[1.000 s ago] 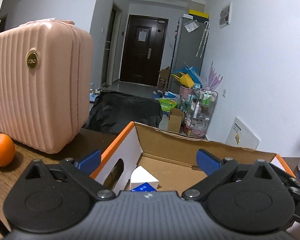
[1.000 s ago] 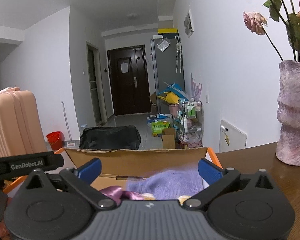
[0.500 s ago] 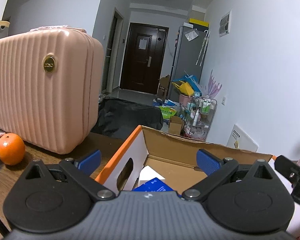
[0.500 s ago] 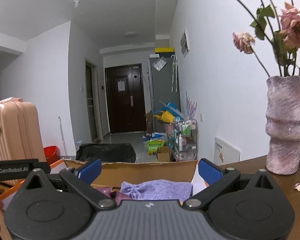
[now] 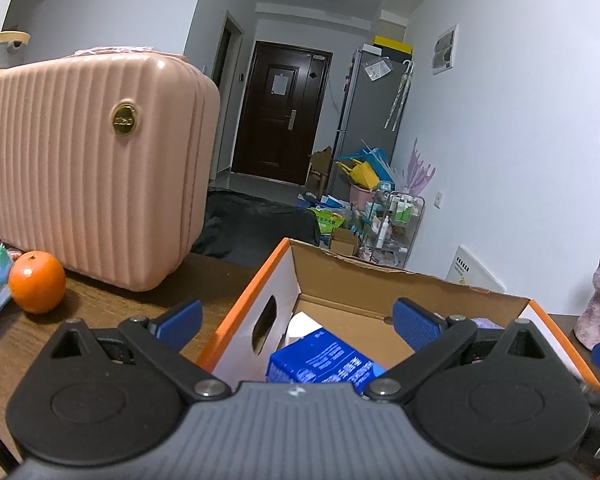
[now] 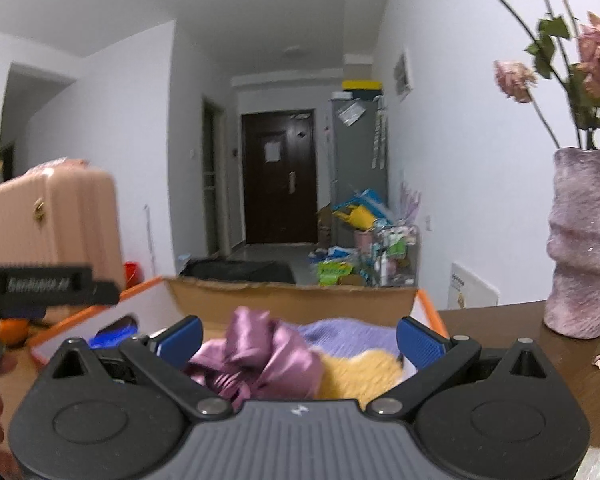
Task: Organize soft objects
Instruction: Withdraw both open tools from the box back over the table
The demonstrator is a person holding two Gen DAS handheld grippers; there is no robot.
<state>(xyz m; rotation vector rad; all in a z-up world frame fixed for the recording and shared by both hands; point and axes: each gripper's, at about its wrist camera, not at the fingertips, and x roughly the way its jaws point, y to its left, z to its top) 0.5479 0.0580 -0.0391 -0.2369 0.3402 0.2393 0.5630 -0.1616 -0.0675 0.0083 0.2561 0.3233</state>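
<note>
Left hand-held gripper [image 5: 296, 322] spread wide, nothing between pads, poised over left end of cardboard box [image 5: 412, 292] on dark wood table [image 5: 100, 300]; blue packet [image 5: 320, 360] w/ white item behind it inside box at that end; right hand-held gripper [image 6: 298, 336] also wide, empty, above right end of box; in there: crumpled purple satin cloth [image 6: 256, 356], lavender knit [image 6: 348, 332] behind, yellow fuzzy piece [image 6: 360, 376] to its right, all touching; pink suitcase [image 5: 96, 168] & orange [image 5: 38, 282] left of box; fuzzy pink vase [image 6: 580, 256] w/ dried roses on right.
</note>
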